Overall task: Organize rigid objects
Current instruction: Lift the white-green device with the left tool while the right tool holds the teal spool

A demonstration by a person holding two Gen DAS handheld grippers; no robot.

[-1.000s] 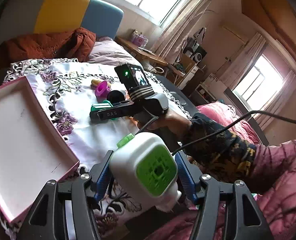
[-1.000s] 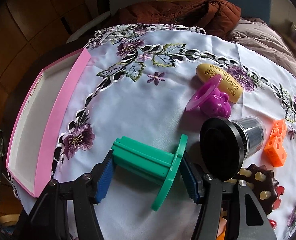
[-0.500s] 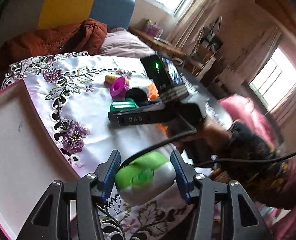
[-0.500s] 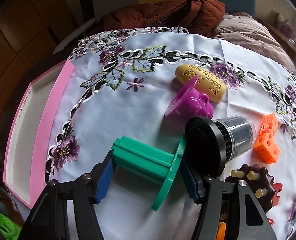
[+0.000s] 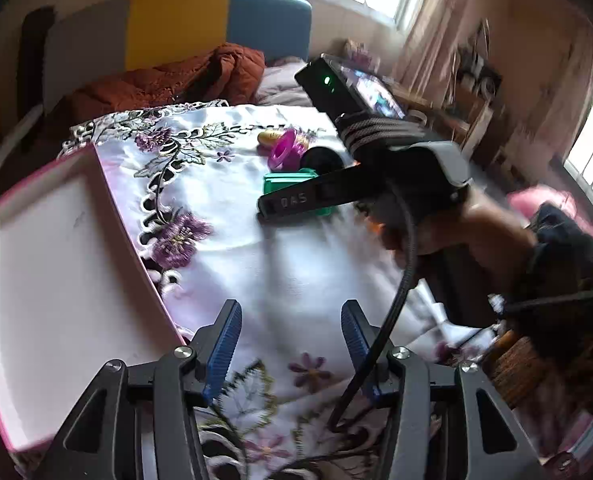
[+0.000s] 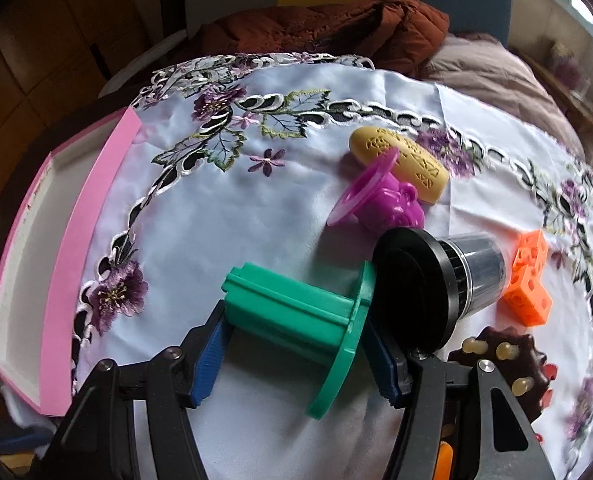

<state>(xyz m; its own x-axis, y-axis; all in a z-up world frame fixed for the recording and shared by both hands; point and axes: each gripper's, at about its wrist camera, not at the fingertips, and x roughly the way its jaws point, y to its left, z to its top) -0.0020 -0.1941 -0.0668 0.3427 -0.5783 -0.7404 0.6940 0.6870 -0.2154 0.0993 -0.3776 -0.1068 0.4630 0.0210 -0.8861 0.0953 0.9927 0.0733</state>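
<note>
My left gripper (image 5: 290, 334) is open and empty above the embroidered white tablecloth, just right of the pink tray (image 5: 56, 264). My right gripper (image 6: 296, 344) is shut on a green flanged spool (image 6: 296, 316), held just over the cloth. The spool (image 5: 296, 192) and the right gripper also show in the left wrist view. The pink tray (image 6: 68, 248) lies to the left of the spool in the right wrist view.
Near the spool lie a black-capped clear cup (image 6: 444, 280), a magenta toy cup (image 6: 384, 200), a yellow patterned capsule (image 6: 404, 164), an orange holed block (image 6: 530, 272) and a brown knobbed piece (image 6: 504, 360). A rust-coloured jacket (image 6: 328, 32) lies behind the table.
The white-and-green object that my left gripper held is gone from its jaws, which now stand open. The left gripper has turned toward the table. The right gripper has shifted the spool slightly.
</note>
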